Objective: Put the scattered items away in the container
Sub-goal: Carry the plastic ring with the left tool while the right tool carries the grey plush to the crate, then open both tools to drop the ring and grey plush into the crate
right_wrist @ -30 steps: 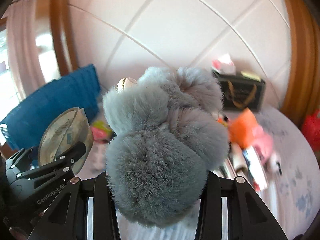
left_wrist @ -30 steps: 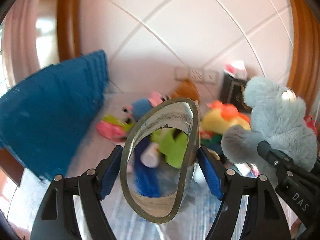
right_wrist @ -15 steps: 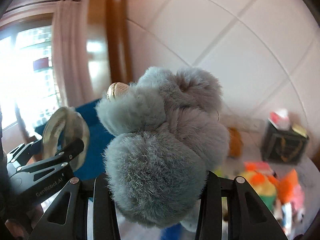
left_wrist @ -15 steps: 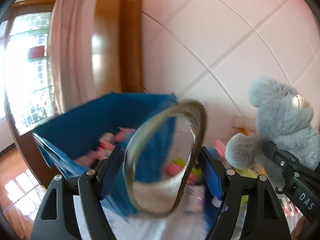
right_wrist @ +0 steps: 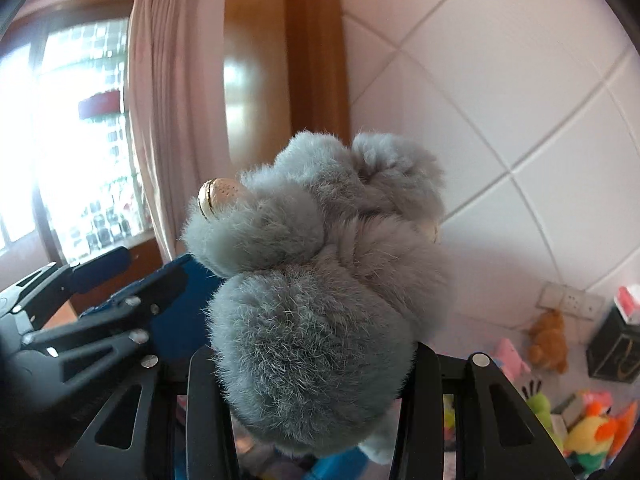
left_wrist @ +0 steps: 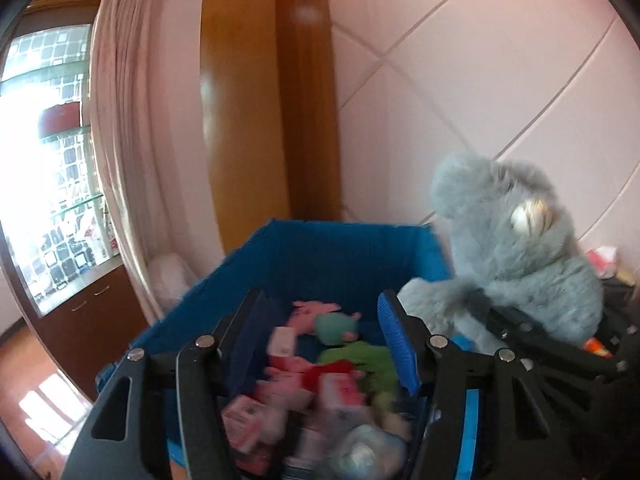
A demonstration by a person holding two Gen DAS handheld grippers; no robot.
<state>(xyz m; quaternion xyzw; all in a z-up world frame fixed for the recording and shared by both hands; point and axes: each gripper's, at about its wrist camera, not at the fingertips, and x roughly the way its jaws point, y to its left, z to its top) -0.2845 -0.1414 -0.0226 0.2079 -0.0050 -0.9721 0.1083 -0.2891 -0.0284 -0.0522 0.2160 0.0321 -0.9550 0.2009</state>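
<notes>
My left gripper (left_wrist: 320, 336) is open and empty above the blue bin (left_wrist: 340, 252). A blurred round clear item (left_wrist: 360, 452) lies among pink boxes and green plush inside the bin, below the left gripper. My right gripper (right_wrist: 312, 364) is shut on a grey plush toy (right_wrist: 320, 300) and holds it up in the air. The grey plush toy also shows in the left wrist view (left_wrist: 520, 264), just right of the bin's far corner. The left gripper shows in the right wrist view (right_wrist: 92, 312) at the left.
Loose toys lie on the surface at the right: a brown plush (right_wrist: 548, 340), a pink toy (right_wrist: 510, 360), a yellow and orange plush (right_wrist: 592, 436). A black box (right_wrist: 616, 348) stands by the tiled wall. A curtain (left_wrist: 128, 140) and window are on the left.
My left gripper has swung left over the blue bin and opened; the round clear item it held is out of its jaws. The right gripper followed left with the grey plush.
</notes>
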